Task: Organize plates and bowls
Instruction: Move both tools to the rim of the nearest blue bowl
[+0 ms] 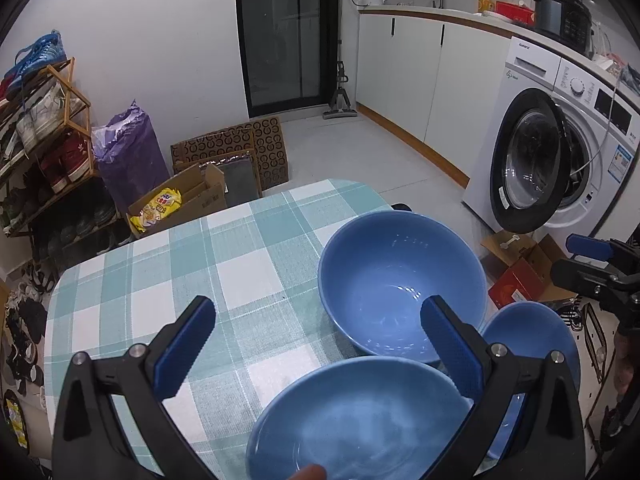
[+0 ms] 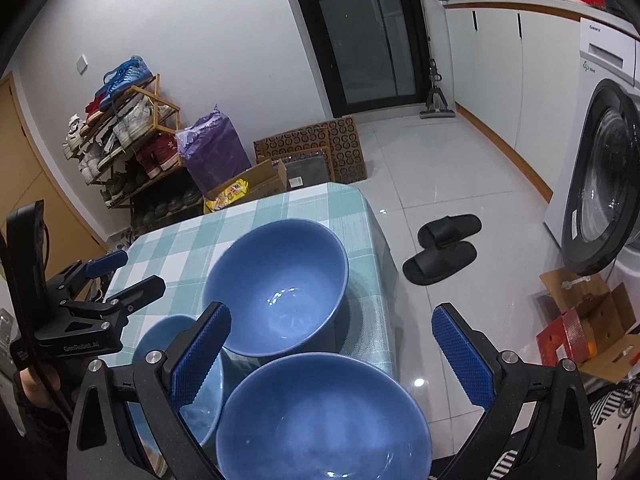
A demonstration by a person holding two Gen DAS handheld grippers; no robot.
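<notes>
Three blue bowls stand apart on a table (image 1: 160, 264) covered in a teal-and-white check cloth; no plate is visible. Nearest both cameras, at the table's near edge, the near bowl (image 2: 324, 416) sits upright. The right gripper (image 2: 332, 352) hovers over it with its blue-padded jaws spread wide, holding nothing. The left gripper (image 1: 320, 344) is likewise spread and empty, poised above the near bowl's left rim. A small bowl (image 2: 176, 344) stands just beside the near bowl; in the right wrist view it appears to that bowl's left and in the left wrist view to its right, so its true place cannot be settled. Beyond them, toward the table's far right corner, the large bowl (image 1: 400, 280) stands upright, close to the right edge. The far left portion of the table is bare cloth. Judged from this layout, nesting has not begun, and the step in hand is the approach to a first grasp. The next move calls for lowering one gripper so that its jaws straddle a rim wall, then closing firmly, since glazed ceramic probably slips.
</notes>
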